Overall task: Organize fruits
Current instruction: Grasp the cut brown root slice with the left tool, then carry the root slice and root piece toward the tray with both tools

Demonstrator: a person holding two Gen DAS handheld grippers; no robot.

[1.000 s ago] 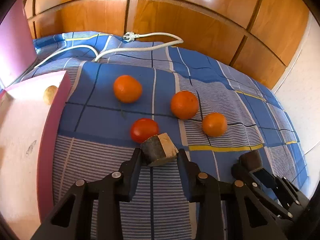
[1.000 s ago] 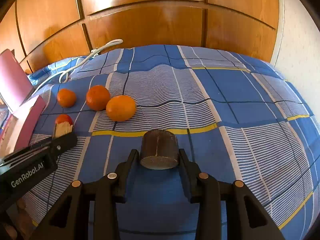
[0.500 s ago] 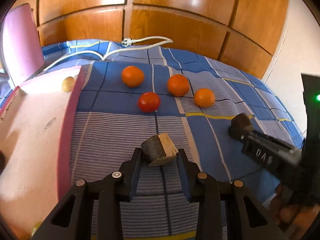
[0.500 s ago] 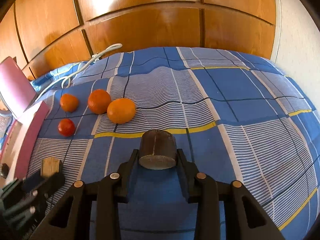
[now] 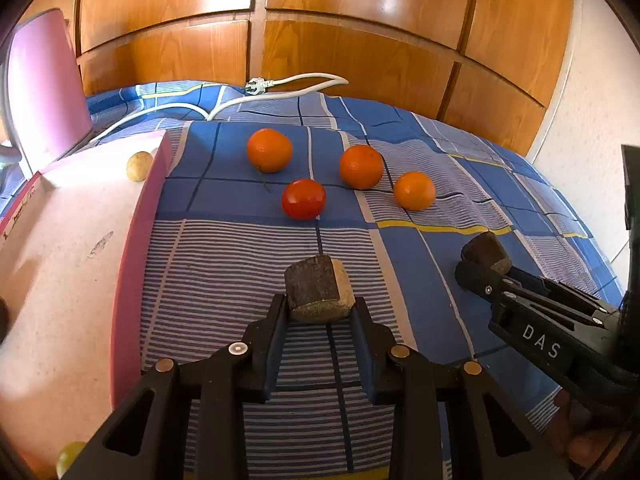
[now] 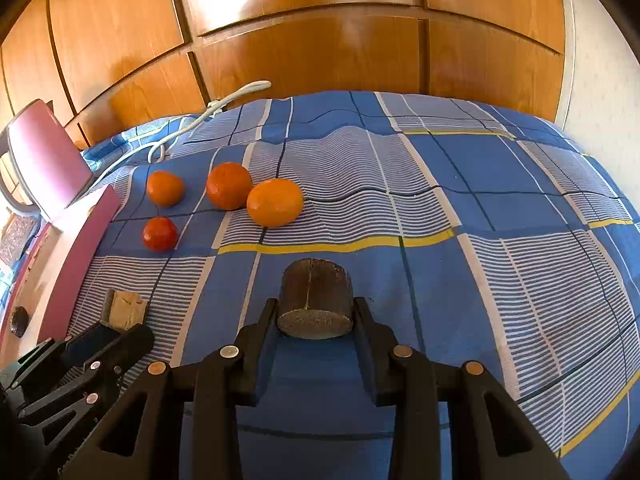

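Note:
Three oranges (image 5: 269, 149) (image 5: 361, 166) (image 5: 414, 190) and a red tomato (image 5: 303, 199) lie on the blue checked bedspread (image 5: 240, 264); they also show in the right wrist view, oranges (image 6: 165, 188) (image 6: 229, 185) (image 6: 275, 202) and tomato (image 6: 159, 233). My left gripper (image 5: 320, 308) is shut on a brown block with a pale side (image 5: 319, 294), above the cloth, short of the tomato. My right gripper (image 6: 315, 312) is shut on a dark brown cylinder (image 6: 315, 298), right of the fruit.
A pink box (image 5: 136, 240) lies open at the left, holding a small pale round fruit (image 5: 139, 166) and a green one (image 5: 68, 456); its lid (image 5: 44, 88) stands up. A white power cable (image 5: 288, 84) lies at the back before wooden cupboard doors (image 5: 360, 40).
My left gripper has drawn back and up from the tomato with its block. The right gripper has kept its cylinder and barely moved.

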